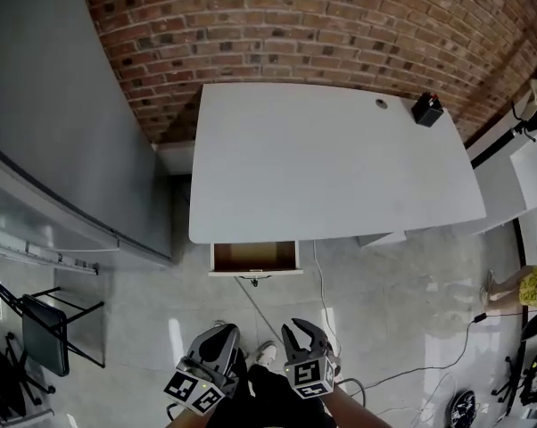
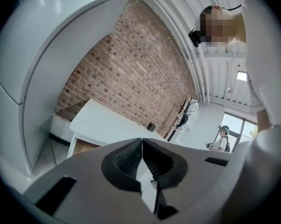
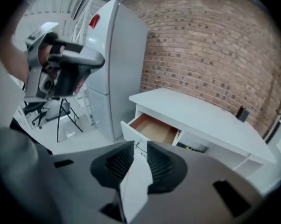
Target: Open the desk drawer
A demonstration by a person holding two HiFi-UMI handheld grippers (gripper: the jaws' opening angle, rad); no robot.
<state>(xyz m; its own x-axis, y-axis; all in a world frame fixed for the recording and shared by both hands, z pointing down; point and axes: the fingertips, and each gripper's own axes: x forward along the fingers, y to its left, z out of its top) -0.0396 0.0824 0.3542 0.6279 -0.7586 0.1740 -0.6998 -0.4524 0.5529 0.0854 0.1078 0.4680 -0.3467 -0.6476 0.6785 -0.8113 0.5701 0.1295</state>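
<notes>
The left tongs (image 1: 222, 333) and right tongs (image 1: 306, 333) are being held low, side by side, near the person and well apart from the white counter (image 1: 331, 159). The left are being pressed together; the right are being kept slightly parted and empty. The drawer (image 1: 254, 258) is being seen open under the counter's near left edge. A cable (image 1: 320, 283) is being trailed across the floor between.

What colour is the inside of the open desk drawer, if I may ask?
Light brown, like bare wood; the drawer shows best in the right gripper view.

Office-like workroom being suggested, white counter (image 1: 340, 159) being set against brick wall (image 1: 295, 25), cables (image 1: 318, 275) being trailed over pale floor (image 1: 402, 275).
</notes>
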